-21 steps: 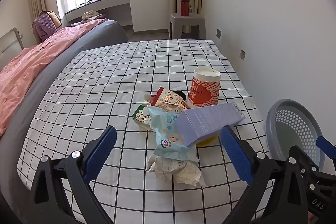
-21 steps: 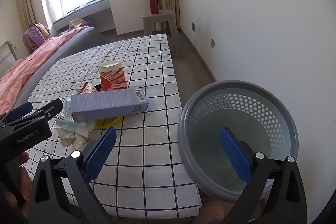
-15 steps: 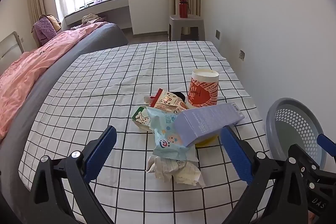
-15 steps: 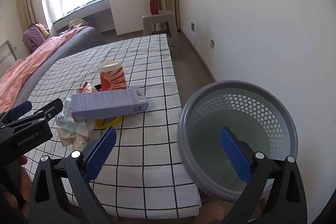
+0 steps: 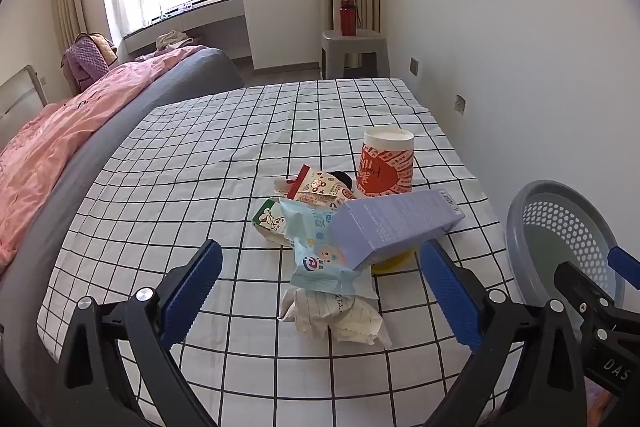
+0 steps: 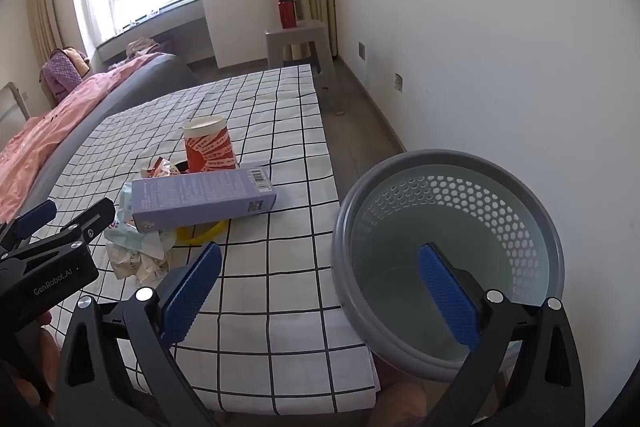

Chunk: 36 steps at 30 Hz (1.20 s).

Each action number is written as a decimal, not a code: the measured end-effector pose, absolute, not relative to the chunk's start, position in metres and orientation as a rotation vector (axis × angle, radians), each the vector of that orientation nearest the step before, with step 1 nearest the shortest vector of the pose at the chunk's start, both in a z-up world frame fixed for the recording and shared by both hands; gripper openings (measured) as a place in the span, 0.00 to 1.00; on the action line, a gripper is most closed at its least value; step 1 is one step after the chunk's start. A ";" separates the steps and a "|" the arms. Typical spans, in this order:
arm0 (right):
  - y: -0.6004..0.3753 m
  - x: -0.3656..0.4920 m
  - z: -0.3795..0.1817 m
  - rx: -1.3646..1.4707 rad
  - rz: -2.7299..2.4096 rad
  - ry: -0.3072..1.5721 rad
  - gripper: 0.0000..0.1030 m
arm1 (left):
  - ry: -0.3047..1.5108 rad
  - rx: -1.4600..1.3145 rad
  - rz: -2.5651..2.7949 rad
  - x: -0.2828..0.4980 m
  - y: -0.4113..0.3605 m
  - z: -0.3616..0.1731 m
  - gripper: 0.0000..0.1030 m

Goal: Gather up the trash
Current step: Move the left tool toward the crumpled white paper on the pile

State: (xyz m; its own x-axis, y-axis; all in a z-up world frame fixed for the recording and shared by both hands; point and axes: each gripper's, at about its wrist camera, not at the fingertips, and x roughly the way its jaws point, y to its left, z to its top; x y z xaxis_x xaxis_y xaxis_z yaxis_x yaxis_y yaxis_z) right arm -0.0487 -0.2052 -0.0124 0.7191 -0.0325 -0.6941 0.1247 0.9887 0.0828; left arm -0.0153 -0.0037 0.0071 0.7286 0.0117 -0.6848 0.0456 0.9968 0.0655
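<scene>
A heap of trash lies on the checked tablecloth [image 5: 208, 163]: a lilac box [image 5: 396, 221] [image 6: 204, 197], a red-and-white paper cup [image 5: 386, 163] [image 6: 208, 145], a pale blue wrapper [image 5: 320, 253], a red-edged snack packet [image 5: 320, 187], a crumpled white paper [image 5: 336, 315] [image 6: 136, 259] and a yellow ring [image 6: 202, 231]. My left gripper [image 5: 320, 291] hangs open just short of the heap, nothing between its fingers. My right gripper [image 6: 320, 291] is open over the table's right edge, one finger above the grey perforated bin [image 6: 452, 259] [image 5: 560, 227].
A bed with a pink quilt [image 5: 60, 131] lies to the left. A grey stool [image 5: 354, 51] carrying a red bottle [image 5: 348, 17] stands at the far end, by the curtain. The white wall [image 6: 480, 47] runs close along the right, behind the bin.
The left wrist view has tilted up and drawn back slightly, so the heap sits a little lower. The right gripper and bin look unchanged. Both grippers stay open.
</scene>
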 end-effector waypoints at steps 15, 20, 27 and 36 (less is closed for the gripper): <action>-0.208 -0.057 -0.009 0.123 -0.101 0.758 0.94 | 0.757 0.059 -0.026 -0.026 0.001 0.004 0.92; -0.207 -0.058 -0.009 0.116 -0.103 0.760 0.94 | 0.758 0.058 -0.020 -0.028 0.002 0.001 0.92; -0.201 -0.058 -0.011 0.094 -0.107 0.765 0.94 | 0.754 0.056 -0.020 -0.030 0.003 -0.001 0.92; -0.199 -0.060 -0.011 0.087 -0.107 0.763 0.94 | 0.750 0.056 -0.017 -0.034 0.004 -0.002 0.92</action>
